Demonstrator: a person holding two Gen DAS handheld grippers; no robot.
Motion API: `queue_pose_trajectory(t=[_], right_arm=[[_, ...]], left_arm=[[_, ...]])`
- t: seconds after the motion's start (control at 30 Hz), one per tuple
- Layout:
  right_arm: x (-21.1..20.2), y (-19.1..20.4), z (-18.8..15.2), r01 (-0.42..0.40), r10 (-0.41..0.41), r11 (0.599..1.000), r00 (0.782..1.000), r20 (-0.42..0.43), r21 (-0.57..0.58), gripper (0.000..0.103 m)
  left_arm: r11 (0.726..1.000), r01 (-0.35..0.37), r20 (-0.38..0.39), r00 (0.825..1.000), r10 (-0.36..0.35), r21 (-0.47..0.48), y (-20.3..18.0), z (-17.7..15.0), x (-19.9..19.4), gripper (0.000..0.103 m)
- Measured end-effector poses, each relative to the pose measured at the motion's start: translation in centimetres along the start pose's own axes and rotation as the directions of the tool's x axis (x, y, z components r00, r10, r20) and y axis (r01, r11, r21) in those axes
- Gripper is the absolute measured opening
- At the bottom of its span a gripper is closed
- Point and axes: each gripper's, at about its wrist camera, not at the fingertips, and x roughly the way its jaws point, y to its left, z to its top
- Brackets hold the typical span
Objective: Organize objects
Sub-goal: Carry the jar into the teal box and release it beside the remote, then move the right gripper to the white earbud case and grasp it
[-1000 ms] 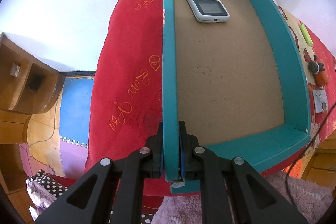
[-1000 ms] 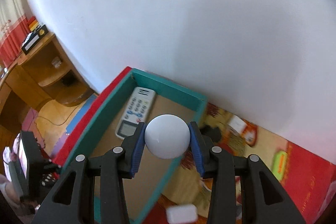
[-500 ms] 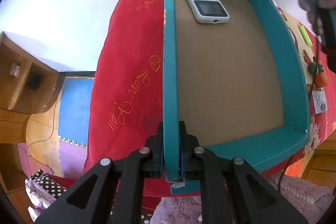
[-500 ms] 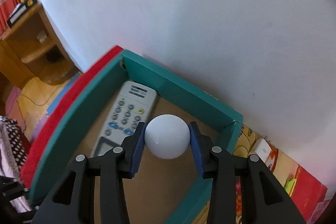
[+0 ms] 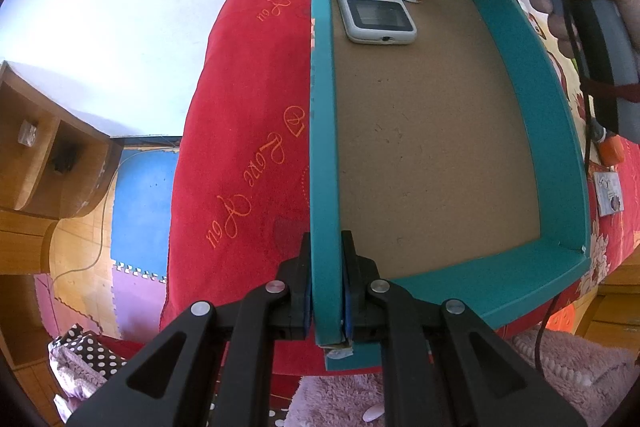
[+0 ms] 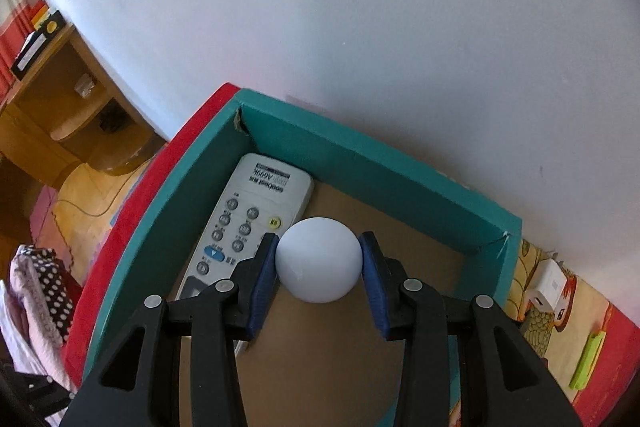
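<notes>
My left gripper (image 5: 327,287): fingers clamped on near wall of teal cardboard box (image 5: 320,147), lower centre of frame. My right gripper (image 6: 319,263): fingers clamped on white rounded object (image 6: 318,259), low inside box, upper right, beside white remote control (image 5: 370,1).

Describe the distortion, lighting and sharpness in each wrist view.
Left wrist view: fisheye bends the teal cardboard box walls into arcs; white wall overexposed; image sharp. Right wrist view: dark circular vignette at corners; even daylight; round white object and white remote control crisp.
</notes>
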Motion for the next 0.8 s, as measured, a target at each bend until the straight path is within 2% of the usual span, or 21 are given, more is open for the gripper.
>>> queue_pose_trajectory(t=[0.3, 0.43, 0.5, 0.6, 0.8], right_arm=[[0.0, 0.0, 0.4, 0.029, -0.030, 0.999, 0.999, 0.035, 0.019, 0.042], [0.1, -0.3, 0.7, 0.013, -0.014, 0.999, 0.999, 0.034, 0.032, 0.042], [-0.1, -0.6, 0.6, 0.005, -0.007, 0.999, 0.999, 0.033, 0.049, 0.047], [-1.1, -1.1, 0.4, -0.008, 0.005, 0.998, 0.998, 0.059, 0.059, 0.052], [-4.9, -2.5, -0.6, -0.040, 0.031, 0.996, 0.993, 0.114, 0.075, 0.054]], left_arm=[[1.000, 0.000, 0.000, 1.000, 0.000, 0.000, 0.0, 0.0, 0.0, 0.009], [1.000, 0.002, 0.001, 1.000, -0.002, -0.003, 0.0, 0.0, 0.0, 0.009], [1.000, 0.003, 0.003, 1.000, -0.003, -0.004, 0.1, 0.0, 0.0, 0.009], [1.000, 0.004, 0.004, 1.000, -0.004, -0.005, 0.2, -0.1, -0.1, 0.009], [1.000, 0.005, 0.005, 1.000, -0.005, -0.005, 0.2, 0.0, -0.2, 0.009]])
